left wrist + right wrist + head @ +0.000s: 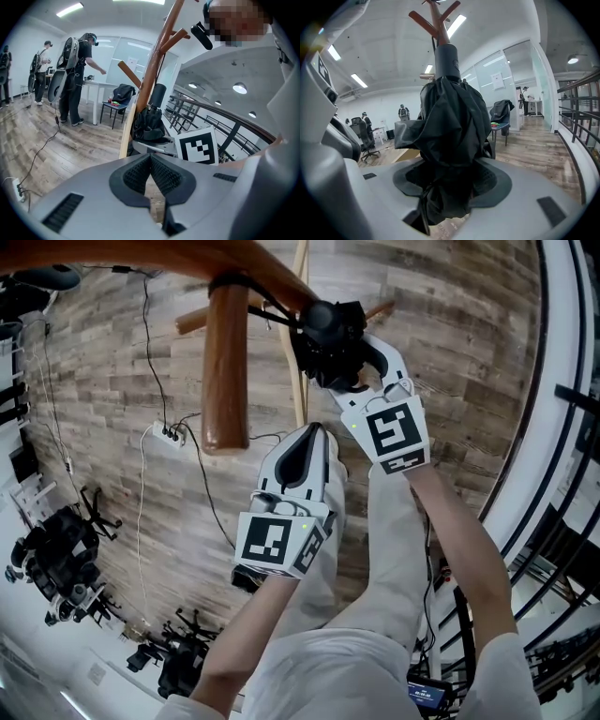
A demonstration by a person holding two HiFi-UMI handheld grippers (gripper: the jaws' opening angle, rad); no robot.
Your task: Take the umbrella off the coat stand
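A folded black umbrella (328,332) hangs from a brown wooden coat stand (225,362). My right gripper (349,357) reaches up to it, and the bunched fabric (450,117) fills the gap between the jaws and touches both pads. The stand's pegs (436,18) rise above the umbrella's grey cap. My left gripper (305,448) hovers lower, short of the stand, shut with its pads (161,176) meeting and nothing between them. In the left gripper view the umbrella (149,124) hangs against the pole (152,70), with the right gripper's marker cube (199,146) beside it.
A white power strip (167,434) and cables lie on the wooden floor below the stand. Black office chairs (56,549) stand at the left. A curved railing (562,474) runs on the right. Two people (77,70) stand by a table far behind the stand.
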